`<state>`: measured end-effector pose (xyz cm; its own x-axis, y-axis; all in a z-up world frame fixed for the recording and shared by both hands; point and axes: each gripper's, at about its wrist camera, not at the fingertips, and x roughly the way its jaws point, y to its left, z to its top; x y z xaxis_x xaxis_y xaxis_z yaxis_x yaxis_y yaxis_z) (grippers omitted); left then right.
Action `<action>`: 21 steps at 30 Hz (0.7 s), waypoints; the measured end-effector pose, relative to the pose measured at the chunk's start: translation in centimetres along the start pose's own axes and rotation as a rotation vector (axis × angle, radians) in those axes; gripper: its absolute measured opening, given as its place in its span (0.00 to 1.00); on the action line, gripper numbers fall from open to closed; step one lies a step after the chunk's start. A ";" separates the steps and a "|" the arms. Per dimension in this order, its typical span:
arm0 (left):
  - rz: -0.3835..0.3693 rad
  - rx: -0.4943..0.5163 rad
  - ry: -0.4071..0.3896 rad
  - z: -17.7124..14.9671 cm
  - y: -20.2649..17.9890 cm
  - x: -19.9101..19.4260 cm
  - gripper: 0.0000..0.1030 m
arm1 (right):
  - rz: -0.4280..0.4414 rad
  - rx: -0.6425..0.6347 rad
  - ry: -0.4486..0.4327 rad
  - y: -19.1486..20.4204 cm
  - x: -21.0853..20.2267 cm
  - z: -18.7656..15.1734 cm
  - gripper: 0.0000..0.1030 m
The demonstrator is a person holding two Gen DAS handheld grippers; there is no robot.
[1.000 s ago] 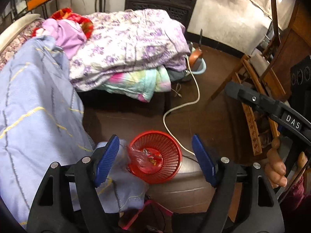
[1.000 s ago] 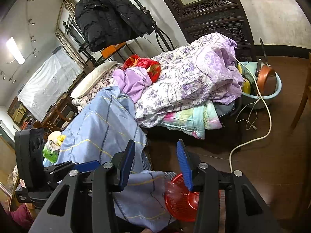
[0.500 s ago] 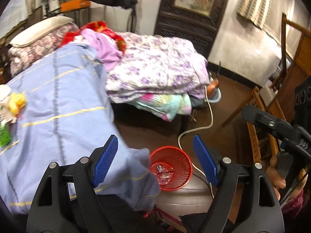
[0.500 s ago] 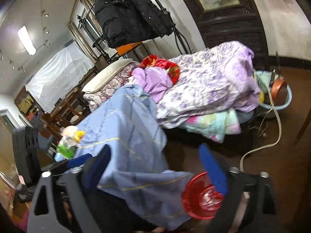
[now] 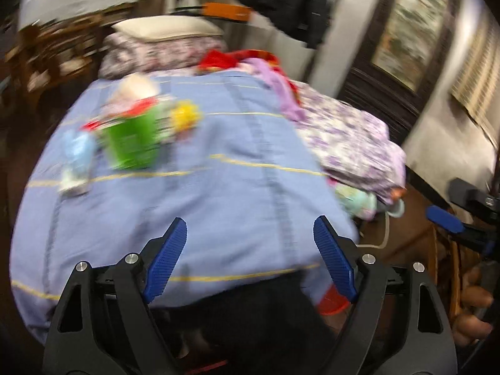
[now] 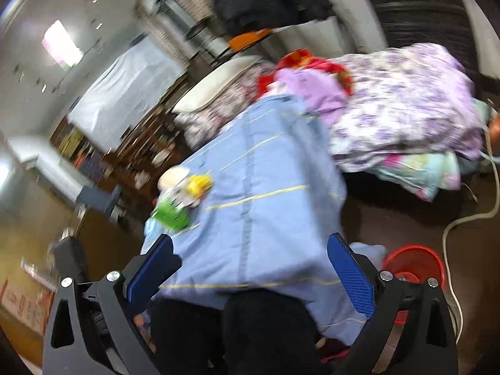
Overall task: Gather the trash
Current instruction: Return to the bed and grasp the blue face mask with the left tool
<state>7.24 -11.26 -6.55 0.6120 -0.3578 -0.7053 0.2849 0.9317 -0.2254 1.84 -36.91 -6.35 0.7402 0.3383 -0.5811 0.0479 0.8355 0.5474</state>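
Note:
Both views are blurred by motion. A pile of trash lies on the blue bedspread (image 5: 250, 193): a green packet (image 5: 131, 143), a yellow crumpled piece (image 5: 186, 115), a pale blue wrapper (image 5: 76, 153) and a white piece (image 5: 137, 86). The green packet also shows in the right wrist view (image 6: 172, 214). The red mesh bin (image 6: 415, 259) stands on the floor at the bed's corner; only its rim (image 5: 332, 304) shows in the left wrist view. My left gripper (image 5: 250, 259) is open and empty over the bedspread. My right gripper (image 6: 250, 275) is open and empty.
A heap of purple floral bedding (image 6: 406, 103) lies at the far end of the bed. A white cable (image 6: 453, 228) runs over the brown floor beside the bin. A pillow (image 5: 168, 28) lies at the head. The right gripper's blue finger (image 5: 443, 218) shows at right.
Both grippers swung left and up from the red bin toward the trash pile on the bedspread. The right gripper's jaws have opened wide. The bin has slipped to the frame edges.

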 end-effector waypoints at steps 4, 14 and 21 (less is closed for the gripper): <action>0.073 -0.096 -0.009 -0.3 6.0 -0.9 0.78 | -0.060 -0.255 -0.071 6.3 1.3 -0.8 0.94; 0.184 -0.207 -0.012 1.4 15.3 -0.7 0.78 | -0.006 -0.307 -0.002 9.8 5.5 -1.2 0.88; 0.199 -0.210 -0.007 3.7 17.8 1.5 0.78 | -0.017 -0.305 0.064 10.0 8.5 -1.6 0.88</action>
<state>15.97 4.56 -9.13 0.6459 -0.1667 -0.7450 0.0006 0.9760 -0.2179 7.48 -24.97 -6.76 0.6970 0.3413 -0.6307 -0.1504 0.9295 0.3368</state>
